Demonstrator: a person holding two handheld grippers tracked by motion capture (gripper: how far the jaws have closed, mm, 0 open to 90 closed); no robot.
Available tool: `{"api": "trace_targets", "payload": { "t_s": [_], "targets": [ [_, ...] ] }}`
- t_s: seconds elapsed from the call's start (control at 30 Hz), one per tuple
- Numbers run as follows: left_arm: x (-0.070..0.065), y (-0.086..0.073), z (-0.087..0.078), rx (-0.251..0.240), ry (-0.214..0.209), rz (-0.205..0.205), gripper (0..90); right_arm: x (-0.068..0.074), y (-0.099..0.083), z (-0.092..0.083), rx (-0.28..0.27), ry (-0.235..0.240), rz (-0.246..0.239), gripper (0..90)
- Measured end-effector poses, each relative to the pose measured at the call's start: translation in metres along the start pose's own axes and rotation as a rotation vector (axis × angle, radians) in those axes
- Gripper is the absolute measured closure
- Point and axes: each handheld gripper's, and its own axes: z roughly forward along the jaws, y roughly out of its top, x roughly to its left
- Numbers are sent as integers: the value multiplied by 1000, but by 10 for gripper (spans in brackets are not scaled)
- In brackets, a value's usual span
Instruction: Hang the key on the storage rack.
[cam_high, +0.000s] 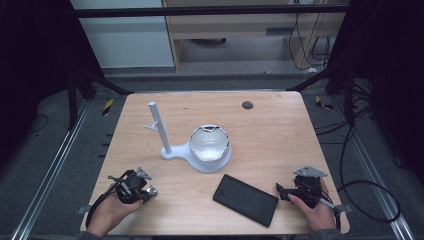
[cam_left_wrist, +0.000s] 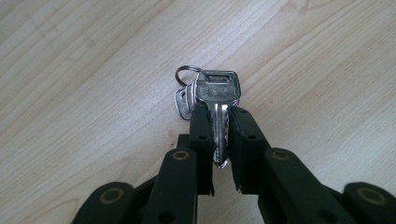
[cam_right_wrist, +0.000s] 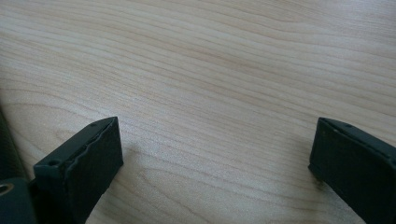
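Pale wood grain covers the table (cam_high: 280, 125), which sits in a dim room with dark framing and cables around it. Near its front left corner, the left gripper (cam_left_wrist: 218, 122) has its jaws clamped on the blade of a silver key (cam_left_wrist: 215, 93), whose ring (cam_left_wrist: 187, 73) carries a second key tucked behind; the bunch sits low over the bare tabletop, and whether it rests on the wood cannot be told. At the front right, the right gripper (cam_right_wrist: 212, 149) holds its jaws wide apart over empty wood, gripping nothing. A white stand (cam_high: 160, 131) with an upright post and side pegs occupies the middle of the table, with a white bowl (cam_high: 209, 142) on its base, and a flat black case (cam_high: 245, 199) lies between the two hands. Judging by this, the grasp is made but the keys are well apart from stand and bowl, so the carrying and placing, likely onto a peg or into the bowl, are left to do.
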Motion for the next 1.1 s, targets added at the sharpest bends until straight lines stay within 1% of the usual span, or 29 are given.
{"api": "trace_targets", "payload": {
  "t_s": [0.03, 0.13, 0.2, 0.27, 0.33, 0.37, 0.4, 0.43, 0.57, 0.6, 0.77, 0.83, 0.87, 0.9, 0.97, 1.0, 1.03, 1.1],
  "targets": [
    [1, 0, -1, -2, 3, 8, 800, 0, 0, 0, 0, 0, -1, 26],
    [1, 1, -3, -11, 3, 2, 800, 0, 0, 0, 0, 0, 0, 26],
    [2, 2, -3, -2, 4, 8, 799, 0, 0, 0, 0, 0, 0, 26],
    [3, 1, -1, 10, -5, 8, 799, 0, 0, 0, 0, 1, 0, 26],
    [4, 1, 0, 10, -13, 9, 799, 0, 0, 0, 0, 0, 0, 26],
    [5, 0, 1, 8, -29, 4, 786, 0, 0, 0, 1, 2, 2, 26],
    [5, 0, 2, 4, -31, -6, 732, 0, 0, 0, 1, 1, 0, 26],
    [6, 0, 2, 6, -34, -3, 721, 0, 0, 0, 1, 1, 1, 26],
    [7, 0, 2, 4, -39, -10, 723, 0, 0, 0, 1, 2, 1, 26],
    [8, 1, 3, 1, -33, -13, 717, 0, 0, 0, 1, 2, 1, 26],
    [3, 1, 6, -11, -5, -19, 587, 0, 0, 0, 0, 2, 0, 26],
    [1, 2, 7, -5, 7, -20, 561, 0, 0, 0, 1, 1, -1, 26],
    [0, 2, 8, -14, 4, -33, 524, 0, 0, 0, 1, 2, 1, 26],
    [1, 2, 9, -13, 3, -33, 499, 0, 0, 0, 1, 2, 1, 26],
    [1, 3, 9, -17, 4, -37, 470, 0, 0, 0, 1, 2, 1, 26],
    [0, 3, 10, -26, 1, -55, 444, 0, 0, 0, 1, 1, 0, 26],
    [0, 3, 10, -30, -4, -63, 428, 0, 0, 0, 1, 1, -1, 26],
    [0, 4, 10, -30, 0, -66, 396, 0, 0, 0, 1, 1, 1, 26]
  ]
}}
